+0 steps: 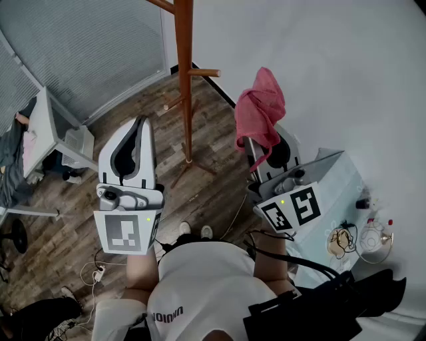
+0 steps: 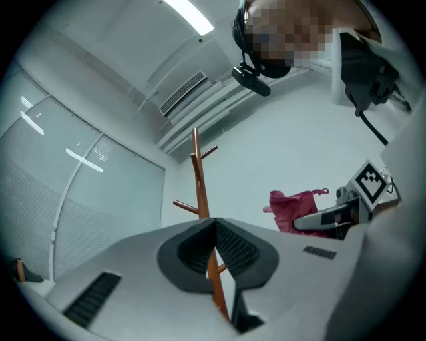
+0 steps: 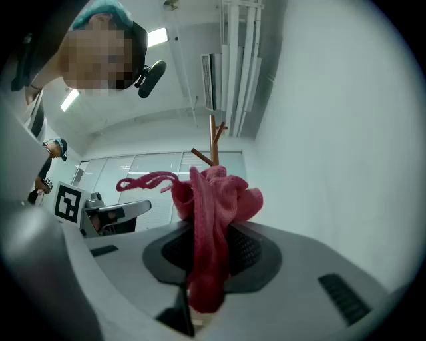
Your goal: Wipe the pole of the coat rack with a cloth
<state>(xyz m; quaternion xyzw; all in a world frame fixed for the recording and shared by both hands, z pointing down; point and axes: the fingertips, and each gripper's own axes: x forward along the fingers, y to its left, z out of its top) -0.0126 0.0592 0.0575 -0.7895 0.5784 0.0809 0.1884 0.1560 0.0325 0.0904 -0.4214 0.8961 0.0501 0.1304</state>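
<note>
Wood plank floor [image 1: 130,110], white wall [image 1: 333,66], grey blinds [image 1: 86,40], white desk [image 1: 41,130], ceiling lights [image 2: 190,14]

- An office, by the look of it: glazed partition walls [image 2: 100,200] with closed blinds [image 1: 86,46] run along one side.
- Strip lights [image 2: 188,14] and a slotted air vent [image 2: 183,92] sit in the white ceiling [image 2: 120,40].
- Wood-plank floor [image 1: 133,113], a wooden coat rack [image 1: 187,80] by the white wall [image 1: 319,66], loose cables [image 1: 86,270] near a power strip [image 1: 100,273].
</note>
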